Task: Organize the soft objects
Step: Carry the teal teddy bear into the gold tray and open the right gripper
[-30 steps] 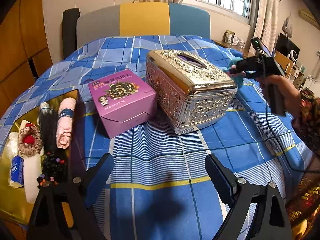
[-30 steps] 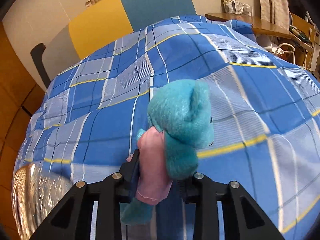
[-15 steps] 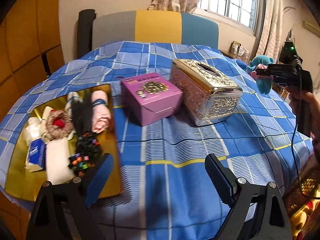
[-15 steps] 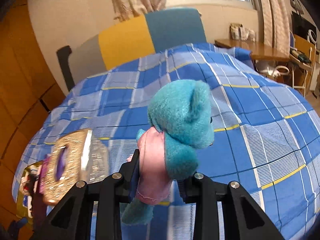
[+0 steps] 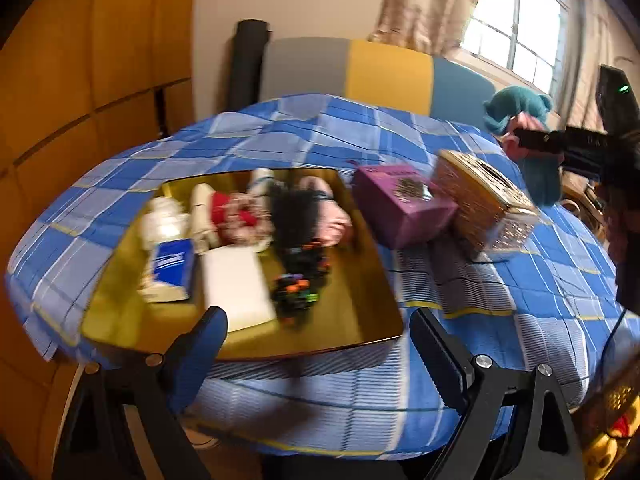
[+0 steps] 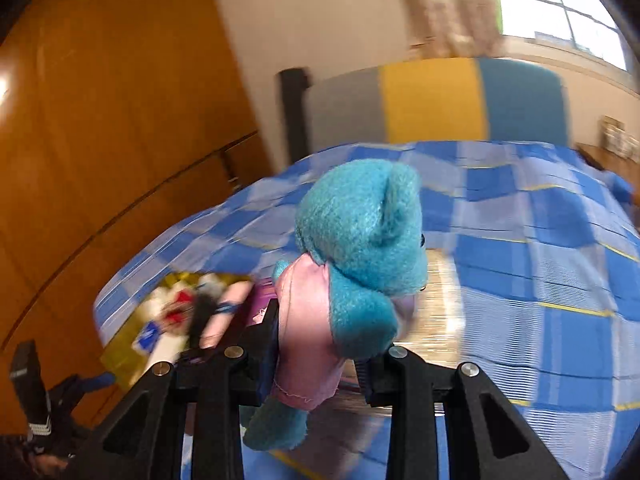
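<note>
A teal plush bear in a pink dress (image 6: pixel 356 264) is clamped at its body in my right gripper (image 6: pixel 320 344), which is shut on it and carries it in the air above the bed. In the left wrist view the same bear (image 5: pixel 520 108) hangs at the far right, behind the tissue box. My left gripper (image 5: pixel 316 344) stands open with nothing between its fingers, just in front of the gold tray (image 5: pixel 360 320). The tray holds several soft things: a pink rolled towel, a black hairy piece, a red scrunchie and a white pad (image 5: pixel 236 284).
A purple box (image 5: pixel 400 204) and an ornate metal tissue box (image 5: pixel 484 208) sit on the blue plaid bedspread (image 5: pixel 500 292) right of the tray. A yellow, grey and teal headboard (image 5: pixel 388 72) stands behind. Orange wood panels (image 5: pixel 80 80) line the left. The bed's edge drops off near me.
My right gripper has lifted the bear and swung left toward the tray, rolling as it went. My left gripper has shifted left, so the tray now lies straight ahead.
</note>
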Motion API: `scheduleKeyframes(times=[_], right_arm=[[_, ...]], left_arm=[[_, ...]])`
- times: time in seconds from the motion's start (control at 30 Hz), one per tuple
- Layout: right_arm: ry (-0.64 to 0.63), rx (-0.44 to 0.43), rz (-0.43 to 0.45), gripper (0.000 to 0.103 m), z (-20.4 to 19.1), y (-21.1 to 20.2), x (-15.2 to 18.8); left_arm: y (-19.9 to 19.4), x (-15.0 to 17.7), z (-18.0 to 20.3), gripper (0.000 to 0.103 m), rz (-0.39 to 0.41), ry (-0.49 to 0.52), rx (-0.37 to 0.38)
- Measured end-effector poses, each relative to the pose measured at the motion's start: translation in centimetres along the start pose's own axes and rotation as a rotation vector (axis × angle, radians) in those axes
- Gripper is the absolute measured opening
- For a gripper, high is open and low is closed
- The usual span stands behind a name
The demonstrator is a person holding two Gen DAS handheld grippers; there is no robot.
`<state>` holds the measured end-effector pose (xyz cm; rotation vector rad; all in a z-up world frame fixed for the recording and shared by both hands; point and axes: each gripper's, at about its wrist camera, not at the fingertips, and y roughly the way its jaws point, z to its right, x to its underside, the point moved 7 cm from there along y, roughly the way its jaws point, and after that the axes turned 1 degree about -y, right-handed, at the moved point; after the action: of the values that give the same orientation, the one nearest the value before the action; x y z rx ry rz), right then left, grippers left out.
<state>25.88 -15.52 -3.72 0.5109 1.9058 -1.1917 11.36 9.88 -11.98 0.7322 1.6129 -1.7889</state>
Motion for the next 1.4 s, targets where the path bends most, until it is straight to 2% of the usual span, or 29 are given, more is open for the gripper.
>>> scheduleKeyframes(times=[0.2,0.37,0.53,0.73,0.9,1.03,1.13,1.2,1.23,1.3,1.4], right_arm=[[-0.171,-0.148,-0.073,0.032,-9.4,4.8,1.4],[-0.310,-0.288,-0.160,0.032,-16.6,9.3,3.1],[-0.485,-0.374,-0.277,0.032,-22.8,13.6,5.7],[-0.686,-0.450,-0.365,0.032,-28.4,16.2,9.1],[-0.844,-0.462,-0.408,0.034,-31.4,17.6,11.1],[-0.986,-0.419,-0.464,0.035,-32.1,18.8,13.2],[-1.033,-0.395,-0.511,0.041,-32.1,19.8,14.6],[-1.030,-0.394,-0.515,0.047,-31.9,19.6,14.8],[-1.012,-0.399,-0.511,0.054,-31.6,19.4,14.7],[-0.969,-0.400,-0.505,0.060,-31.3,19.1,14.5],[-0.881,-0.381,-0.480,0.062,-30.1,18.3,13.4]], left_arm=[[-1.7,0.8,-4.6,0.095,-0.002,-0.078,-0.077],[-3.6,1.4,-8.6,0.100,0.014,-0.143,-0.177],[-4.6,1.8,-11.8,0.102,-0.011,-0.208,-0.279],[-5.4,2.4,-14.3,0.102,-0.034,-0.257,-0.330],[-5.1,2.8,-15.6,0.103,-0.081,-0.294,-0.361],[-5.0,3.0,-16.5,0.103,-0.094,-0.317,-0.398],[-5.0,3.0,-16.7,0.103,-0.102,-0.329,-0.408],[-4.9,2.9,-16.7,0.103,-0.101,-0.326,-0.413],[-4.9,2.9,-16.8,0.103,-0.102,-0.319,-0.427],[-4.8,2.8,-16.5,0.103,-0.103,-0.302,-0.434],[-4.8,2.5,-16.1,0.103,-0.101,-0.294,-0.430]])
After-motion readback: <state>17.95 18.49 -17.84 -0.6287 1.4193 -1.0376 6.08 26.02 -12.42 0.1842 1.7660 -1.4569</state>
